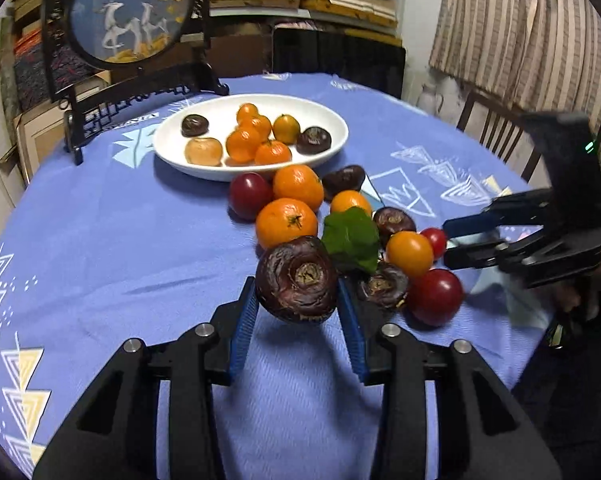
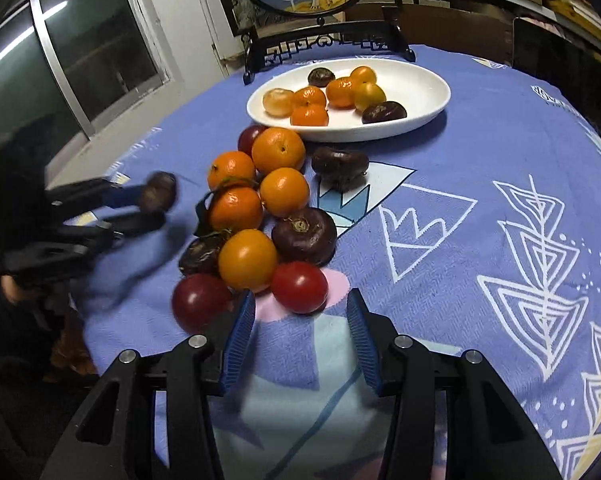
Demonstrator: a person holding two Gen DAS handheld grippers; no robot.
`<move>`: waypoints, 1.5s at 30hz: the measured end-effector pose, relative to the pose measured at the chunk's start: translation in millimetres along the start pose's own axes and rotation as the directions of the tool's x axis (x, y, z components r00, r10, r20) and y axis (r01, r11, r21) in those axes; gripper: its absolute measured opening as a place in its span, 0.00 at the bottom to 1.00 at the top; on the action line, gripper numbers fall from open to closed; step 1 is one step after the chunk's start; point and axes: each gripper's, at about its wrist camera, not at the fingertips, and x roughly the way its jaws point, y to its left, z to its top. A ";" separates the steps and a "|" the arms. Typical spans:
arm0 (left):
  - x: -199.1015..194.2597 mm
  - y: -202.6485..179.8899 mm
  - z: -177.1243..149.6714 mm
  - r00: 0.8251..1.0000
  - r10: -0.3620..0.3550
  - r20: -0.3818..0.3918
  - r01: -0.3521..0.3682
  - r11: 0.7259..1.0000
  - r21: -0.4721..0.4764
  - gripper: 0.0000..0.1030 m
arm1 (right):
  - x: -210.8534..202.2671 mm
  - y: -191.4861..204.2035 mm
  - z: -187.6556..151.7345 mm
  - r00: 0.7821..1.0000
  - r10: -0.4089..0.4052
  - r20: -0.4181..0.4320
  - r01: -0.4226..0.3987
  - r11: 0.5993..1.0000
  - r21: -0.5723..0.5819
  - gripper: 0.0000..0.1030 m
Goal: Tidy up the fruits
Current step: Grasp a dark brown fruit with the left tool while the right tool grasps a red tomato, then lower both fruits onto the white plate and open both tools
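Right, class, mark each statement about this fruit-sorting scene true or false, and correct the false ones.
1. The left gripper is shut on a water chestnut. True.
2. The white dish is empty. False: it already holds several fruits.
3. The right gripper holds a tomato. False: its jaws are open and the red tomato sits just beyond them.
4. A green leaf lies among the loose fruit. True.
5. The tablecloth is red. False: blue.

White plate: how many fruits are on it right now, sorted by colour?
Orange fruits: 4
Yellow fruit: 1
Dark brown fruits: 2
Pale tan fruit: 1
Total on the white plate: 8
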 end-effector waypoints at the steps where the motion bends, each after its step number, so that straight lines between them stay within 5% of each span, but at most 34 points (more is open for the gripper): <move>1: -3.8 0.5 -0.3 1.000 0.001 0.006 -0.001 1.000 -0.005 0.38 | 1.9 0.0 0.4 1.000 -0.003 -0.002 0.003 1.000 -0.005 0.47; 3: -7.0 0.7 -0.5 1.000 0.005 0.011 -0.005 1.000 -0.008 0.38 | 7.7 1.1 2.7 1.000 -0.008 -0.006 0.008 1.000 -0.008 0.45; 5: -8.4 0.9 -0.8 1.000 0.004 0.014 -0.003 1.000 -0.011 0.38 | 11.8 0.8 5.7 1.000 0.000 -0.008 0.000 1.000 0.002 0.30; 16: -17.7 8.0 17.3 0.998 -0.030 0.062 0.033 0.998 -0.054 0.38 | -22.6 -14.2 18.1 0.995 0.036 0.088 -0.041 0.998 0.055 0.30; 24: 9.9 28.2 78.4 0.995 -0.022 0.095 0.028 0.998 -0.059 0.38 | -37.8 -53.1 85.9 0.979 0.062 0.195 -0.090 0.987 0.134 0.30; 33: 87.1 65.8 150.1 0.999 0.029 0.043 -0.025 0.994 -0.103 0.38 | 17.5 -91.6 162.4 0.980 0.009 0.198 -0.049 0.978 0.201 0.30; 36: 113.9 78.2 160.0 0.999 0.041 0.005 -0.040 0.990 -0.133 0.38 | 43.1 -104.0 177.9 0.983 -0.003 0.183 -0.038 0.974 0.222 0.36; 38: 124.3 84.8 161.9 0.998 0.055 -0.011 -0.056 0.985 -0.161 0.50 | 52.2 -108.5 182.9 0.982 -0.015 0.186 -0.029 0.972 0.235 0.56; 45: 87.6 71.1 136.7 0.998 0.055 0.023 -0.052 0.992 -0.119 0.58 | 28.9 -93.0 156.6 0.978 -0.010 0.207 -0.034 0.978 0.207 0.56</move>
